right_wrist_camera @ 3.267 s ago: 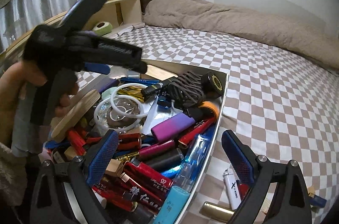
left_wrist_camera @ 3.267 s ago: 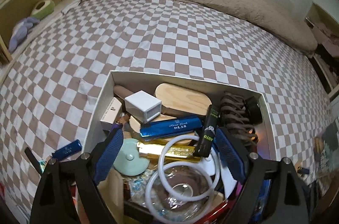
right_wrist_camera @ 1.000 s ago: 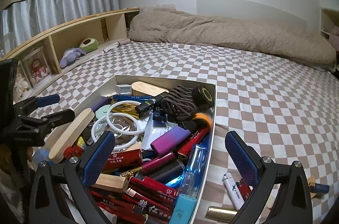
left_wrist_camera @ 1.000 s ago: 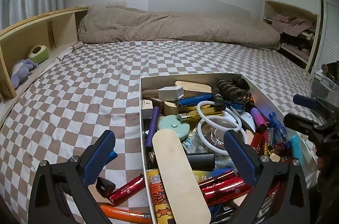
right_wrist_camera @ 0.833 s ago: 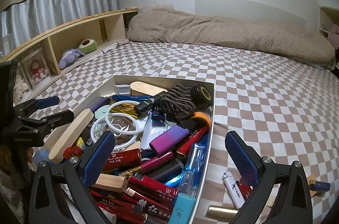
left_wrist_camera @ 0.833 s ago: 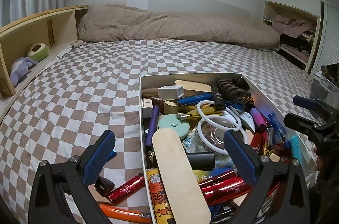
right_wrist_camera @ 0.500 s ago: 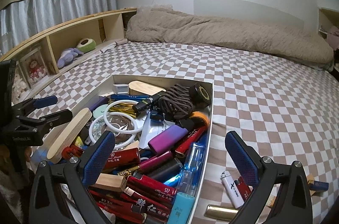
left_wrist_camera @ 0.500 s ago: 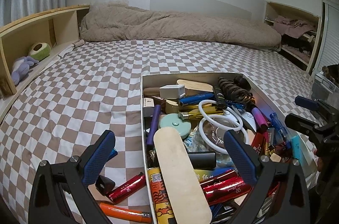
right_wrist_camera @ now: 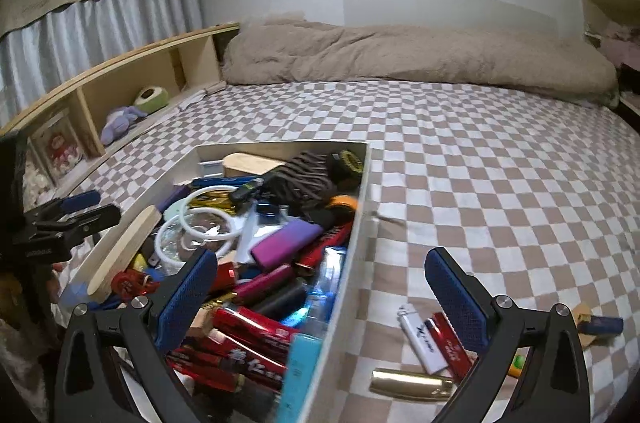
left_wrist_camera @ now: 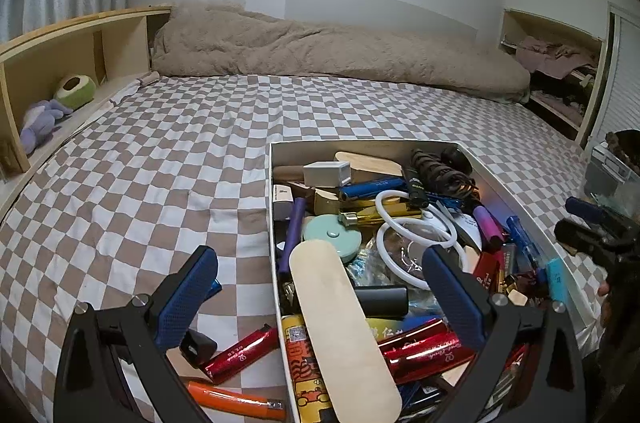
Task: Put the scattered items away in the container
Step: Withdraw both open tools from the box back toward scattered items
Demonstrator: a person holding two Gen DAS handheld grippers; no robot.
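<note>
Container (left_wrist_camera: 516,199): open white box on the checkered bedspread (left_wrist_camera: 160,183), heaped nearly full with lighters, tubes, a white ring and a wooden paddle (left_wrist_camera: 340,323).
Strays, left side: red lighter (left_wrist_camera: 240,349), orange tube (left_wrist_camera: 236,399) and a small black piece (left_wrist_camera: 198,347) lie on the cloth just beside the box's left wall.
Strays, right side: white lighter (right_wrist_camera: 422,339), red lighter beside it (right_wrist_camera: 450,345), gold tube (right_wrist_camera: 412,389) and a small blue item (right_wrist_camera: 604,324) lie outside the right wall.
Left gripper (left_wrist_camera: 320,281): jaws spread wide, nothing between the pads; hangs over the box's near left corner.
Right gripper (right_wrist_camera: 320,281): jaws likewise wide apart and empty, straddling the box's right wall.
Handling (judgement): lighters and tubes look light, rigid and glossy, so likely slippery and prone to roll on soft bedding. Take hold across the short width at mid-length, pads square to the flat faces.
Risk (judgement): pressing down may sink an item into the cloth; the heap may shed pieces over the wall.
</note>
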